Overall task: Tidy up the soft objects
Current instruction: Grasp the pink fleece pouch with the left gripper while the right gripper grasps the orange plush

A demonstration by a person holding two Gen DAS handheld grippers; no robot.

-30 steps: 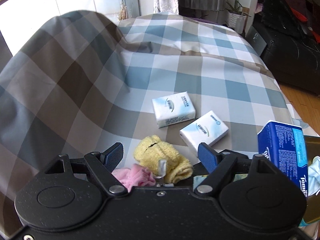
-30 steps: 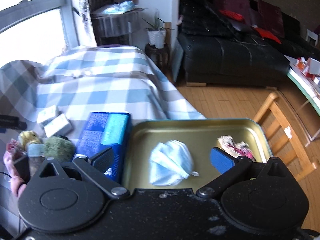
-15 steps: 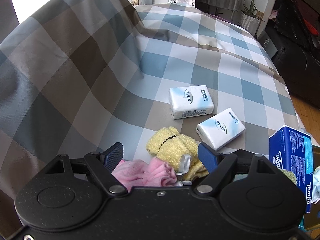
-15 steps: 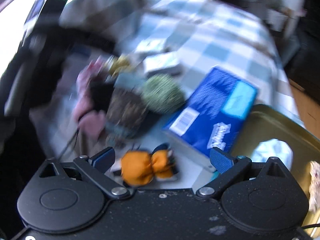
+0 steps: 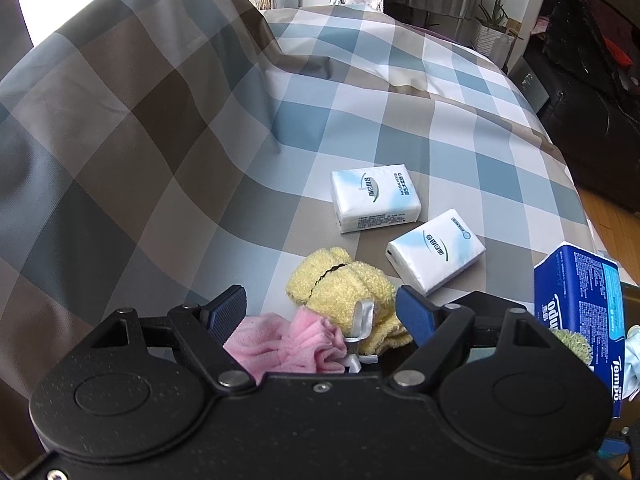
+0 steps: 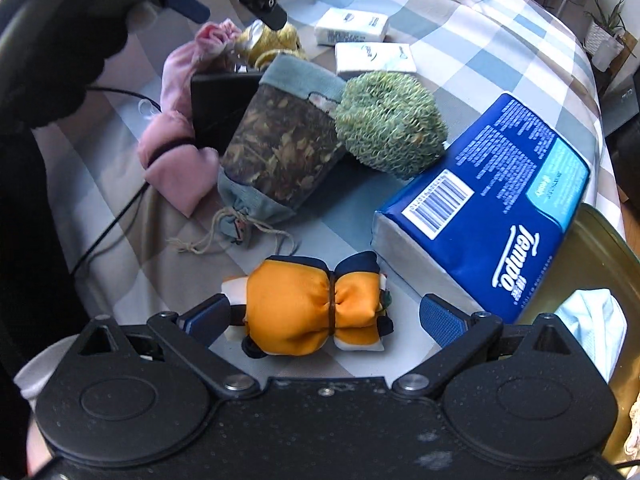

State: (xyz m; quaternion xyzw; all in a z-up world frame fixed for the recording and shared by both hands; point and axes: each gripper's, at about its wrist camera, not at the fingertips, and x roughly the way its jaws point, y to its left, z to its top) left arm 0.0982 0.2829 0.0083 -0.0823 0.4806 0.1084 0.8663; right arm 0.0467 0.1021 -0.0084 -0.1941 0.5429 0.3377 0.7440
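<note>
We list, unsorted on the checked bed: Tempo pack, pouch, green ball, orange bundle between our released right tool. Left tool released over pink cloth. Filed in far-right tray: one pale cloth.

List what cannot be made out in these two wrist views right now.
- Pink fleece cloth, left wrist view: near part hidden behind the left gripper body.
- Gold metal tray, right wrist view: cut off by the frame's right edge; its pale blue crumpled cloth partly hidden by the right gripper.
- Small white tissue packs, right wrist view: print too small to read.
</note>
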